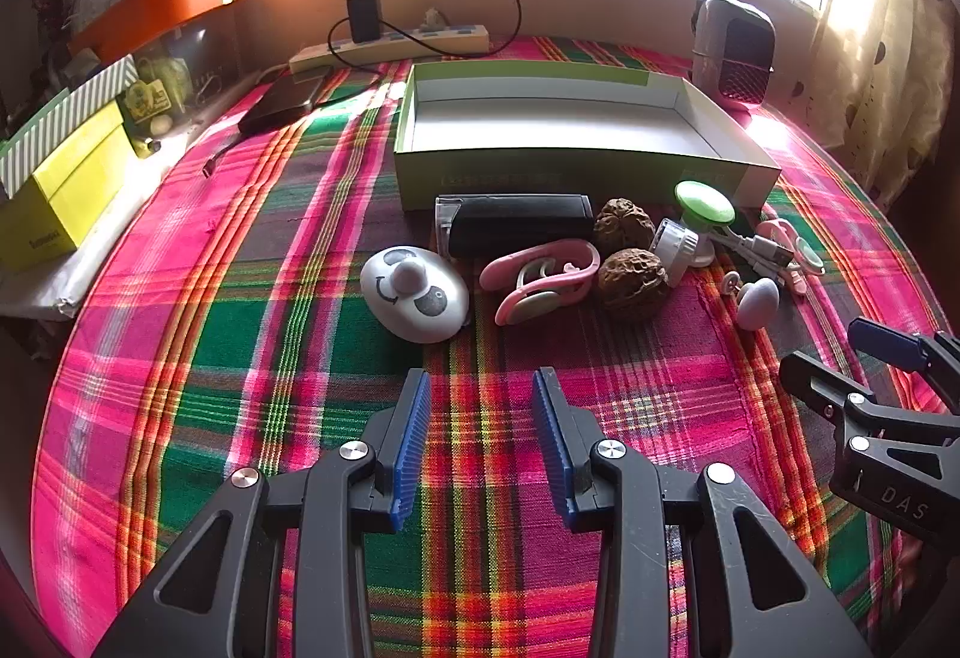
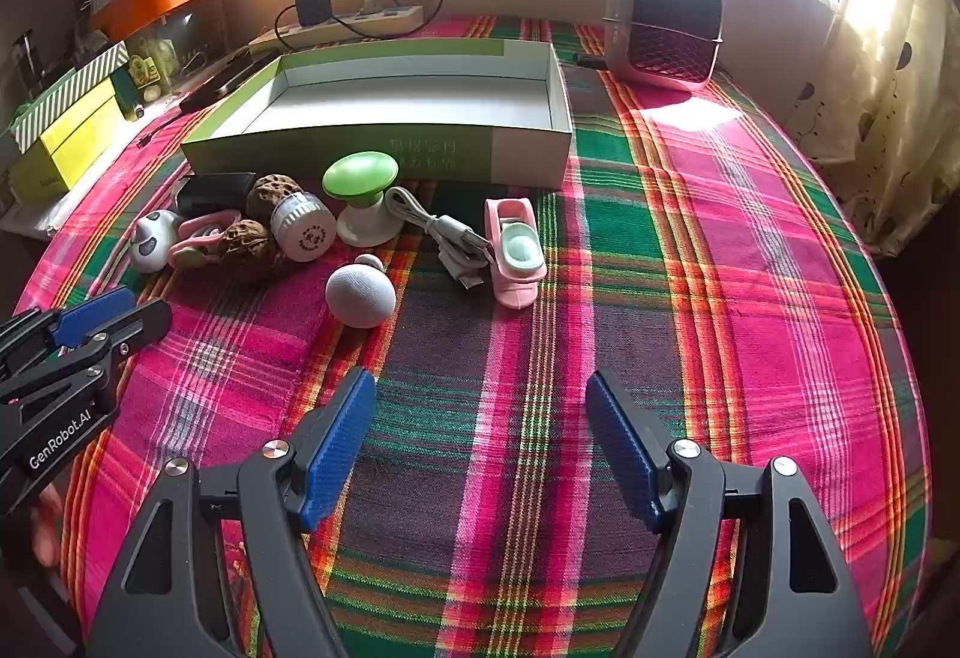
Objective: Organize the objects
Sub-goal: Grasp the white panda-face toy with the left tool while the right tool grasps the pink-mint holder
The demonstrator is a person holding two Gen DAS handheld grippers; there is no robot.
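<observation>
Objects (image 1: 633, 284) lie before the box (image 1: 576, 175); each hand-held gripper, left (image 1: 482, 388) and right (image 2: 480, 391), is spread, empty.

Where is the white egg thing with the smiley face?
The white egg lies on the plaid cloth at the left end of the row of small things, in front of the open box. The pink clip is on its right.

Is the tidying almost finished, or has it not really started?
Not really started. Done: nothing, the green box is empty. In hand: nothing, the left gripper and right gripper are open above the cloth. Left: everything, like the walnuts, cable and panda case.
</observation>
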